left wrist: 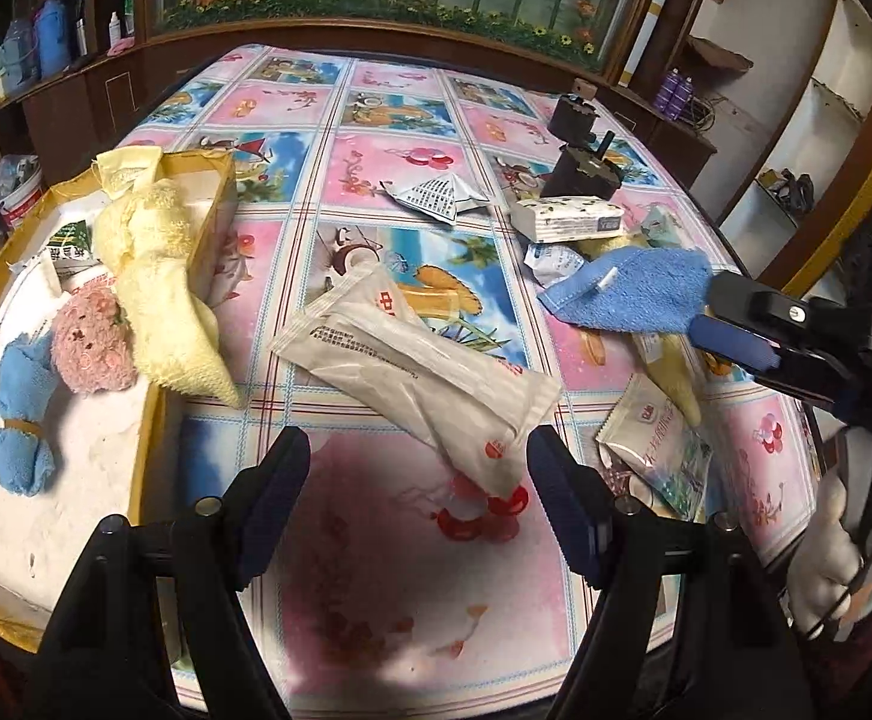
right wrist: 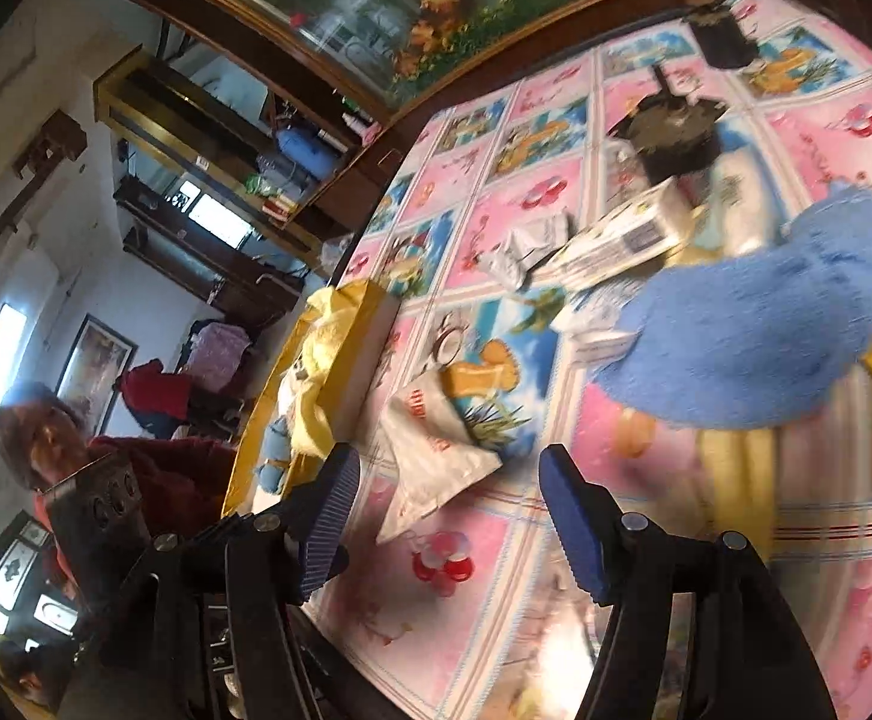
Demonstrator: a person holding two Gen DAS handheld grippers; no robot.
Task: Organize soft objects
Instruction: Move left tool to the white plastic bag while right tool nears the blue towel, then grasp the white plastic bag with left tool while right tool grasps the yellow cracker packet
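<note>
A blue towel (left wrist: 634,291) lies at the right of the table; in the right wrist view the blue towel (right wrist: 754,336) is blurred and lies beyond the fingers, not between them. My right gripper (right wrist: 451,510) is open and empty; in the left wrist view the right gripper (left wrist: 730,324) sits at the towel's right edge. My left gripper (left wrist: 417,462) is open and empty over a white plastic packet (left wrist: 423,360). A yellow-rimmed box (left wrist: 147,420) at the left holds a yellow towel (left wrist: 159,276), a pink plush (left wrist: 90,339) and a blue cloth toy (left wrist: 18,408).
A tissue pack (left wrist: 568,219), paper packets (left wrist: 436,198), a snack bag (left wrist: 658,444) and a yellow cloth (left wrist: 676,372) lie on the patterned tablecloth. Dark blocks (left wrist: 580,162) stand at the far right. Wooden shelves ring the table. A person (right wrist: 45,444) sits at the left.
</note>
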